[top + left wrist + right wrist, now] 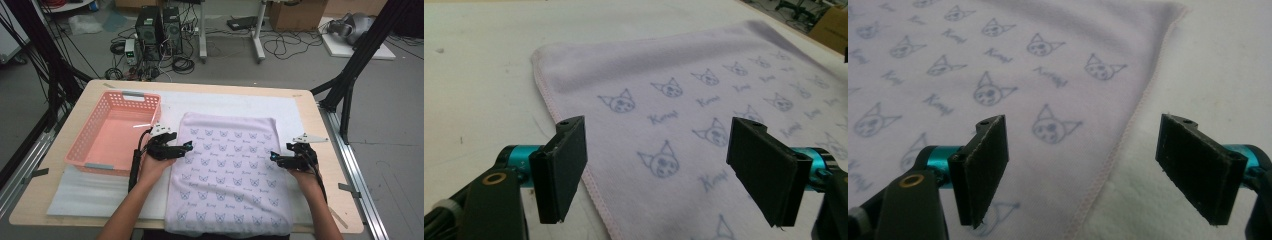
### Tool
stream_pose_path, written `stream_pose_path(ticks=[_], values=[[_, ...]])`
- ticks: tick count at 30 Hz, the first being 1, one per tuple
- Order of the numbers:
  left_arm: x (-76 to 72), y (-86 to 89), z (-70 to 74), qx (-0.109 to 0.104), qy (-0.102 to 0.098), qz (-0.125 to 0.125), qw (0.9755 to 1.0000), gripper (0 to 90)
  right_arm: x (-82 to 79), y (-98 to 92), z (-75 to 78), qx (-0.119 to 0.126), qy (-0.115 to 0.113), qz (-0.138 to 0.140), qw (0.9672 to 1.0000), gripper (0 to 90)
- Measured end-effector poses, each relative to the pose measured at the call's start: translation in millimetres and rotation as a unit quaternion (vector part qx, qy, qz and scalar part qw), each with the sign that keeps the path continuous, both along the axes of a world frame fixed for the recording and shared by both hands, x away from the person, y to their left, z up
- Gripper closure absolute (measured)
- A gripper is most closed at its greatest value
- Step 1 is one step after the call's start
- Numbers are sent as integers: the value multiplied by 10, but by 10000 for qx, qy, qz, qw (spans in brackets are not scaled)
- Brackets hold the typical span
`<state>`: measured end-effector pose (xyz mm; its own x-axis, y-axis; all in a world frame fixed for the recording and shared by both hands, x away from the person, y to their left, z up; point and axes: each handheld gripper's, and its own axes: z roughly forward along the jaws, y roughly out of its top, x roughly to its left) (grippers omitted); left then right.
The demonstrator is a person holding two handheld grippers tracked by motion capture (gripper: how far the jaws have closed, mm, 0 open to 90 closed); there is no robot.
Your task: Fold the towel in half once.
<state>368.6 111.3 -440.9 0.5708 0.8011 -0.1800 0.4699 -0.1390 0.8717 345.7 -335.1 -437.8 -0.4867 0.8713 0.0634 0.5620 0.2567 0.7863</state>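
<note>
From above, the lilac towel (pixel 230 172) lies flat on the table (pixel 325 150), the left gripper (pixel 187 146) and right gripper (pixel 273 157) at its side edges, perhaps touching. Each gripper view shows jaws spread, nothing pinched, straddling a hem.

The towel's (pixel 230 170) near edge is cut off by the frame (high view); its printed words — unreadable.

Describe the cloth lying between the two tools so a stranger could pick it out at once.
On the wooden table lies a white mat, with a pink basket at its left. Right of the basket, spread flat, is the towel: pale lilac, stitched hem, printed all over with small cat faces and script, the only patterned thing there.
</note>
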Motion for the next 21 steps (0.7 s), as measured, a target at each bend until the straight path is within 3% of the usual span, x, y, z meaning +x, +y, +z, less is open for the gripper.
stream_pose_path(ticks=[4,7,12,14,17,19,21], values=[[113,-71,-4,319,153,178,9992,265,152,42,33,-138,101,-76,9998,198],[177,-89,-35,421,122,283,9986,261,277,88,34,-260,269,-121,9992,199],[261,-125,-110,666,491,385,9958,306,406,131,-3,-411,494,-276,9976,253],[272,-126,-113,707,518,454,9951,351,438,147,-35,-490,592,-297,9966,310],[259,-116,-107,1042,381,431,9929,484,443,164,-44,-552,602,-393,9959,358],[256,-113,-102,1083,368,455,9924,532,435,157,-37,-536,588,-433,9959,470],[257,-94,-98,1033,380,440,9929,638,427,150,-24,-507,612,-418,9960,581]])
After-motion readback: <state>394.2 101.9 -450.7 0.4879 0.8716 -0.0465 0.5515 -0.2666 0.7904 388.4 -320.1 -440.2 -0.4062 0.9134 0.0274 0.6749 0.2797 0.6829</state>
